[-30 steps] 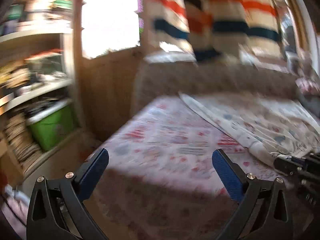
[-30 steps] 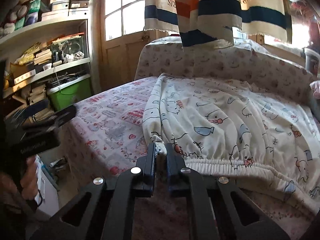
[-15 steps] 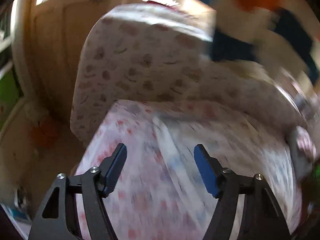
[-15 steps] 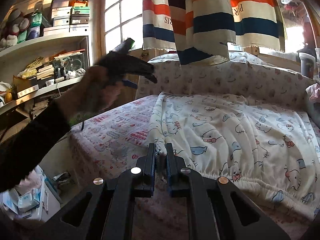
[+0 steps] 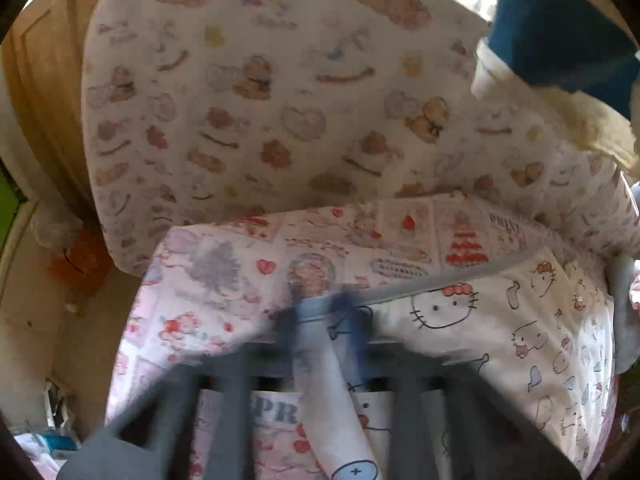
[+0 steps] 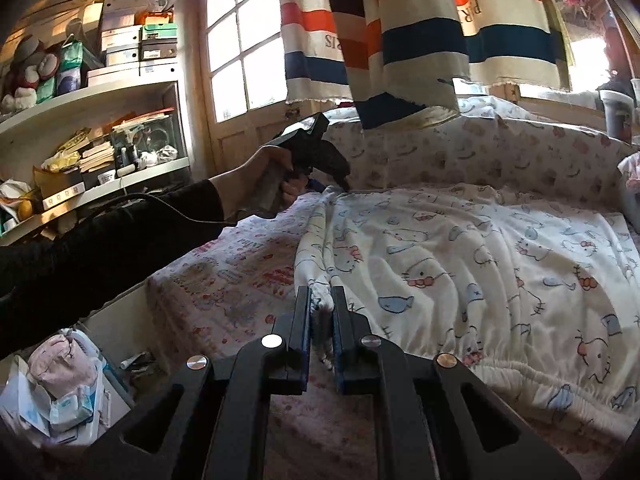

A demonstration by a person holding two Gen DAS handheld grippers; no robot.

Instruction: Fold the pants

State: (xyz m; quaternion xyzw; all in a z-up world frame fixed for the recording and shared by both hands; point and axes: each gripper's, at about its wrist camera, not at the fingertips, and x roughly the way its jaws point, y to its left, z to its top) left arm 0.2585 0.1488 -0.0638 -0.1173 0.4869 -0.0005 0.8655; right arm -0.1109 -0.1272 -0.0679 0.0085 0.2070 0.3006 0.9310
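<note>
- Right wrist view: your right tongs (image 6: 321, 312) are clenched on a bunched corner of the white cartoon-cat print cotton pants (image 6: 472, 264), at the waistband end nearest you.
- The pants lie spread ahead and to the right of those tongs on the pink patterned bedsheet (image 6: 236, 276).
- Your left tongs (image 6: 338, 184) meet the far corner of the pants; in the left wrist view their blurred fingers (image 5: 356, 332) sit close on either side of the grey hem (image 5: 320, 308), seemingly gripping it.
- A striped cloth (image 6: 420, 40) hangs beyond.
</note>
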